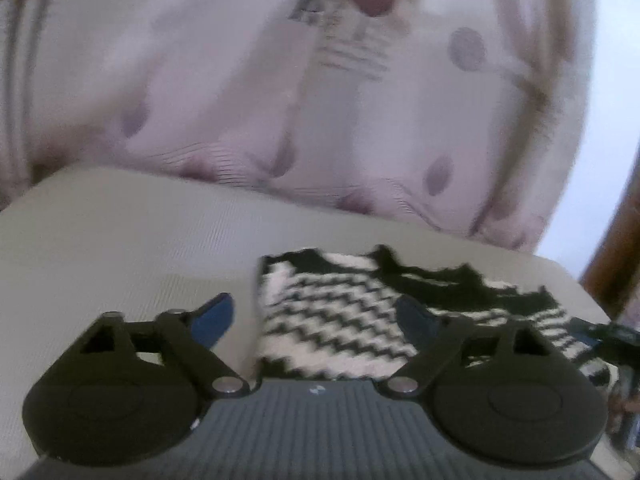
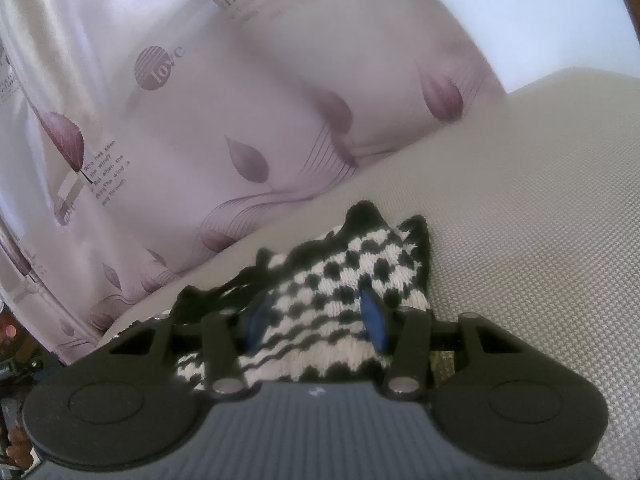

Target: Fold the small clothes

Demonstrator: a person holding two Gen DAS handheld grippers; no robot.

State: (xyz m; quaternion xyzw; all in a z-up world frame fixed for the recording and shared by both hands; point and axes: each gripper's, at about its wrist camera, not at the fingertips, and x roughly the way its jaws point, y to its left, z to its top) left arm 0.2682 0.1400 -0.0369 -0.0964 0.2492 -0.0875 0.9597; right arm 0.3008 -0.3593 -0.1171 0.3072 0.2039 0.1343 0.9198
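Note:
A small black-and-white zigzag knitted garment (image 1: 340,312) lies on a beige cushion (image 1: 120,240). My left gripper (image 1: 316,320) stands open at the garment's near left corner. Its left finger (image 1: 212,320) is off the cloth and its right finger (image 1: 416,320) is over it, and nothing is pinched. In the right wrist view the same garment (image 2: 340,280) spreads under my right gripper (image 2: 316,320). That gripper's jaws stand partly apart, the cloth runs on past both blue fingers (image 2: 374,320), and I see no fold pinched between them. The right gripper also shows at the left wrist view's right edge (image 1: 600,334).
A pale pink curtain (image 2: 180,120) printed with leaves and text hangs right behind the cushion. The cushion's bare weave (image 2: 540,220) stretches to the right of the garment. A white wall (image 2: 520,8) and a brown wooden edge (image 1: 616,248) are at the right.

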